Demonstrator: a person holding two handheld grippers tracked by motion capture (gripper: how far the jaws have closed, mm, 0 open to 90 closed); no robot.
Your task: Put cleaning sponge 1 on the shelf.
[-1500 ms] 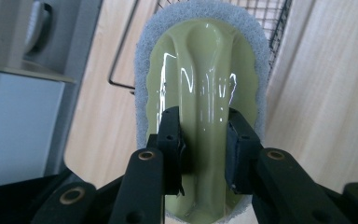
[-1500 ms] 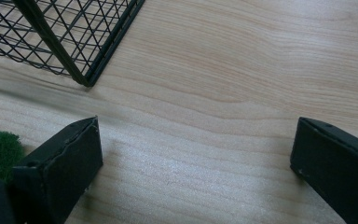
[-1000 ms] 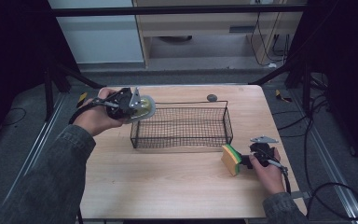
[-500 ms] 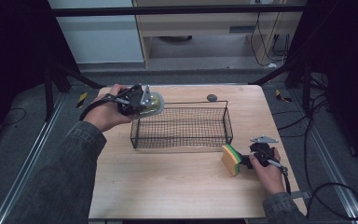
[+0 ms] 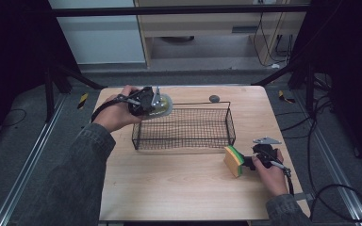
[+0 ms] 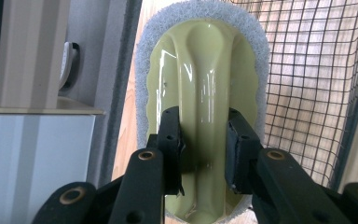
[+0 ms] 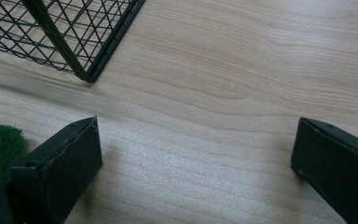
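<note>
Left arm: sleeved, reaching to the far left of the counter
Left tongs [image 5: 156, 104]: raised, jaws clamped
Right hand [image 5: 269, 172]: resting low, near right
Right tongs [image 5: 249, 161]: jaws spread wide

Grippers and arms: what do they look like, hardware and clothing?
Both are black handheld two-jaw units. The left gripper has flat rectangular black pads on black link arms with brass-coloured pivot pins. The right gripper has similar blocky black pads, and in the high view it carries a grey three-cornered plate. A black cable trails from the left unit. Both forearms wear a dark grey denim-like sleeve.
</note>
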